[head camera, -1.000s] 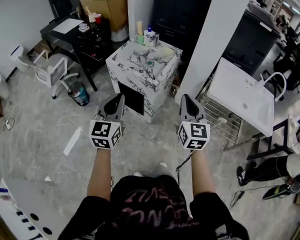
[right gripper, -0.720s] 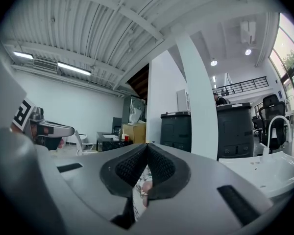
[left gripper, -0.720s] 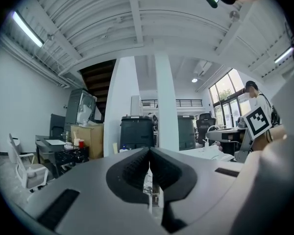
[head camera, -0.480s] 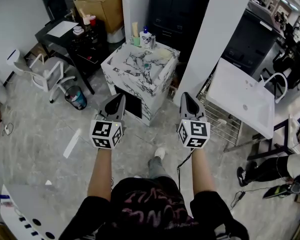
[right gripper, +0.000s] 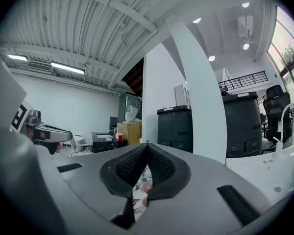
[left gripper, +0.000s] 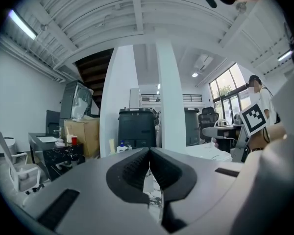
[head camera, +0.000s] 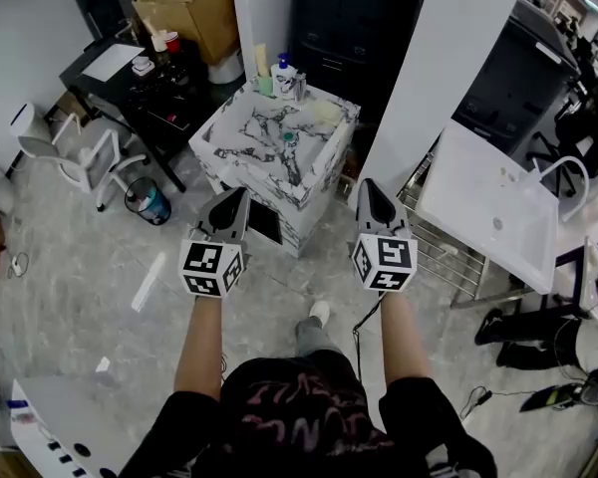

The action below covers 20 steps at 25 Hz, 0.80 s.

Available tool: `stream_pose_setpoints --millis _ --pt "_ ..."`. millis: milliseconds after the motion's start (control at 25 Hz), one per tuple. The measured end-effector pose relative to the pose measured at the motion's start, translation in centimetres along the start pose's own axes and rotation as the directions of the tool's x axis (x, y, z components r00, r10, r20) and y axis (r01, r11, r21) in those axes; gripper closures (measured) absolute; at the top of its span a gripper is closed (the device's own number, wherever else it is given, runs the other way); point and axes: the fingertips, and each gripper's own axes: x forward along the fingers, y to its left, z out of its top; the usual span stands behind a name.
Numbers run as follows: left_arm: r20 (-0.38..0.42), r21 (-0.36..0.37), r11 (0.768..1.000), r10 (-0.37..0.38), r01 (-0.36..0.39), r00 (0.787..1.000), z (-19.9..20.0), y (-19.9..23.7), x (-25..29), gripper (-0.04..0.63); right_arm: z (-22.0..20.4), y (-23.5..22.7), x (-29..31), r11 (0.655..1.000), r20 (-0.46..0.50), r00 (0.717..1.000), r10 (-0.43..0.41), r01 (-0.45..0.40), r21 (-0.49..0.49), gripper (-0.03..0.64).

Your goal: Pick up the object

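Note:
A marble-patterned cabinet (head camera: 262,153) stands ahead of me, and both grippers hover short of its near edge. On its top lie a small teal object (head camera: 289,137) and a pale yellow cloth (head camera: 324,111). A white bottle (head camera: 282,70) stands at its back edge. My left gripper (head camera: 238,194) is shut with nothing between its pads, and its jaws meet in the left gripper view (left gripper: 149,151). My right gripper (head camera: 365,185) is shut and empty too, as the right gripper view (right gripper: 146,147) shows. Both point at the cabinet.
A white pillar (head camera: 431,68) rises right of the cabinet, beside a white sink table (head camera: 490,203) and a wire rack (head camera: 441,250). At left are a black desk (head camera: 130,73), a white chair (head camera: 78,149) and a bin (head camera: 148,201). Another person's legs (head camera: 538,327) are at right.
I have stepped forward: the marble cabinet has drifted left in the head view and a shoe shows below. Both grippers stay shut and level.

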Motion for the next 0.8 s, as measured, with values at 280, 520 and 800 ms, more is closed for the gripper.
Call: stream_pose_setpoints --millis 280,520,800 --pt "-0.014 0.006 1.000 0.001 -0.001 1.000 0.5 0.6 8.4 0.578 -0.1 -4.6 6.5 1.000 0.000 1.000 0.014 -0.014 0.005 0.603" --pt "-0.013 0.022 1.000 -0.008 0.008 1.000 2.1 -0.5 14.6 0.578 0.0 -8.0 11.0 0.999 -0.014 0.999 0.046 -0.046 -0.001 0.603" --pt "-0.030 0.035 0.999 -0.012 0.013 0.999 2.8 -0.7 18.5 0.578 0.4 -10.3 14.1 0.997 -0.007 0.997 0.071 -0.071 0.008 0.601"
